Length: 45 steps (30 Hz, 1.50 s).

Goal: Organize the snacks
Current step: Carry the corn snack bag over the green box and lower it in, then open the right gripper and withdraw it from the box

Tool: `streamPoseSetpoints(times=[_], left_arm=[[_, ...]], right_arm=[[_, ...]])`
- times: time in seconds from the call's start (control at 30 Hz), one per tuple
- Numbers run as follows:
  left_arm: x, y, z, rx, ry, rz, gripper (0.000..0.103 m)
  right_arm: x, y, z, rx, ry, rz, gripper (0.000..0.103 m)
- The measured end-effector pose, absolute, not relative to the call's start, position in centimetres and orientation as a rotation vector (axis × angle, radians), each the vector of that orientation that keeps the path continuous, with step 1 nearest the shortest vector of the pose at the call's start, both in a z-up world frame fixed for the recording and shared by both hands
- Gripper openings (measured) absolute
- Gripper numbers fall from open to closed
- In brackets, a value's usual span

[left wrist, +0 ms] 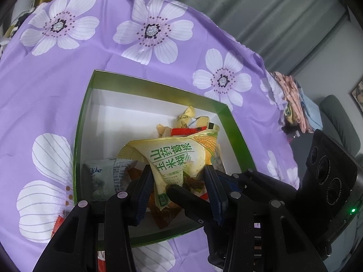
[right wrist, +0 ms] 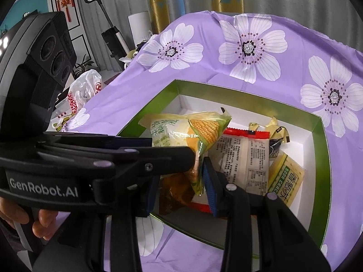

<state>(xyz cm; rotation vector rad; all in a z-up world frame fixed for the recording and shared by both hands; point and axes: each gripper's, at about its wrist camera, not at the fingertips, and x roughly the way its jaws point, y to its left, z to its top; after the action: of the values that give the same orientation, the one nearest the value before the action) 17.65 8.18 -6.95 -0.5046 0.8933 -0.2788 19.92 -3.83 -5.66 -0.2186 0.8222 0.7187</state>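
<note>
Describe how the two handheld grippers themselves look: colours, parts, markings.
Both grippers, left and right, are matte black plastic with ribbed blue finger pads and lilac pivot pins. The left one's body bears white "GenRobot.AI" lettering and a black camera module.
</note>
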Motion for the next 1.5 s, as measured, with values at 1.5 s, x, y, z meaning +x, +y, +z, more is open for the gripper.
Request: streamPoseSetpoints(times=[1.5], left_arm=[[17.0,7.6,-5.0,-0.381,0.866,-0.178,0.084]], right_arm=[[17.9,-6.5,-3.6,-0.179,0.75,0.655,0.066]])
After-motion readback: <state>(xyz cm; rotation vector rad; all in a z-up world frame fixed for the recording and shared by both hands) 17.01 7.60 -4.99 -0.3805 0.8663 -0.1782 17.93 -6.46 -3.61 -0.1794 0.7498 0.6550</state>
